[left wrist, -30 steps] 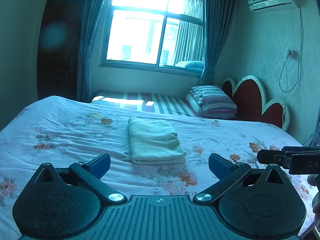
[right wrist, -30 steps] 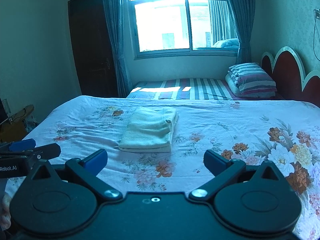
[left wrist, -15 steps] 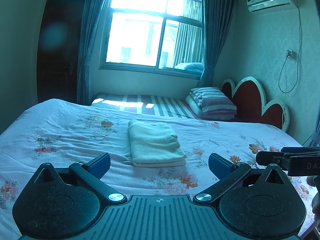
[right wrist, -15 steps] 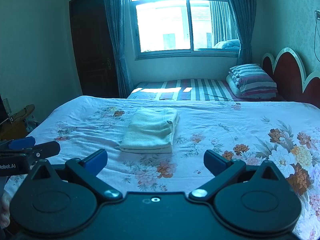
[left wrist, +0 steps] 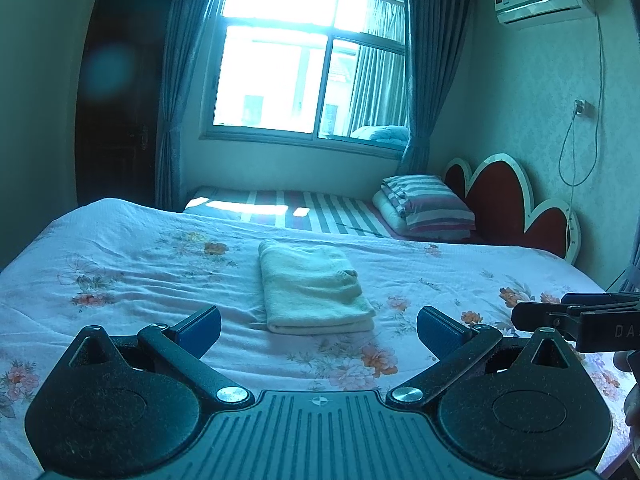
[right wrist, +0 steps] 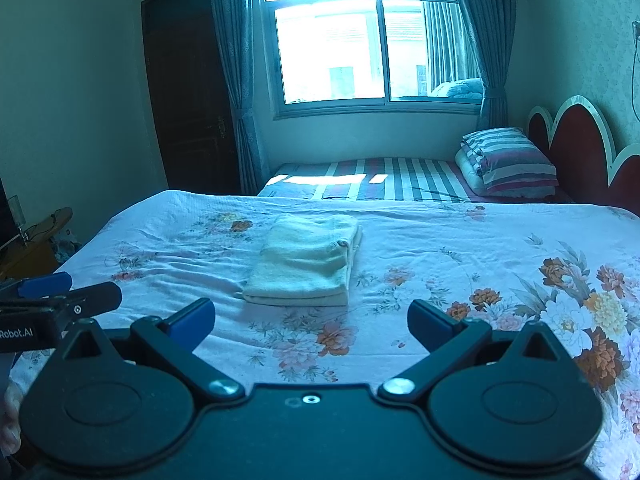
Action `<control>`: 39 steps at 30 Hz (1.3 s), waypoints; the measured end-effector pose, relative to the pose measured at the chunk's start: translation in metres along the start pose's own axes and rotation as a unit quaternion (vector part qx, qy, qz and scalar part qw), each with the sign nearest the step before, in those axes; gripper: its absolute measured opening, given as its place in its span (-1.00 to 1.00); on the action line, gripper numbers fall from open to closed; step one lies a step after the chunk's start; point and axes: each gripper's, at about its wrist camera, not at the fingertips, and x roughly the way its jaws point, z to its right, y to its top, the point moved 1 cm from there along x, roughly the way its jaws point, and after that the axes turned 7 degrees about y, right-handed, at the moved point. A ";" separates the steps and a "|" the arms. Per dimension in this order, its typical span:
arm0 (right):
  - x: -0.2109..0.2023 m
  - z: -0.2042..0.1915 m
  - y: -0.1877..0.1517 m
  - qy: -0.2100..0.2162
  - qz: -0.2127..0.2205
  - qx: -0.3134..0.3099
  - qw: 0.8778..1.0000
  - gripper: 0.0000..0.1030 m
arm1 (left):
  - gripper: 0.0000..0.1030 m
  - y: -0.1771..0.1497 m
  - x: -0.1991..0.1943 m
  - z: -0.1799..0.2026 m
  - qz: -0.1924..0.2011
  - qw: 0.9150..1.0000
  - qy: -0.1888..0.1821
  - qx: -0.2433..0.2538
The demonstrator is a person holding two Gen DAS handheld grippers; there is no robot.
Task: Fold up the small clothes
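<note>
Floral bedspread fills mid-frame, a flat folding surface. Cream garment sits centre frame, already folded into a neat stack, likely done. Left gripper and right gripper, lower frame, fingers apart, empty, clear of it.

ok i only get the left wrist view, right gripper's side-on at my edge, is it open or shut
observer: open. The right wrist view shows the right gripper with jaws wide apart and nothing between them.
operator: anything beside the bed on the door side
observer: yes, a brownish wooden piece sits low beside the floral bedspread, outside your frame. I cannot tell what it is.
</note>
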 end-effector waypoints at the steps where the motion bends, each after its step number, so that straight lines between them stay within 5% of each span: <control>1: 0.000 0.000 0.000 0.000 0.000 0.000 1.000 0.99 | 1.00 0.000 0.000 0.000 0.000 1.000 0.000 0.000; 39: -0.001 0.003 0.004 0.003 0.002 0.000 1.000 0.99 | 1.00 0.003 0.000 0.000 0.005 1.000 0.003 0.003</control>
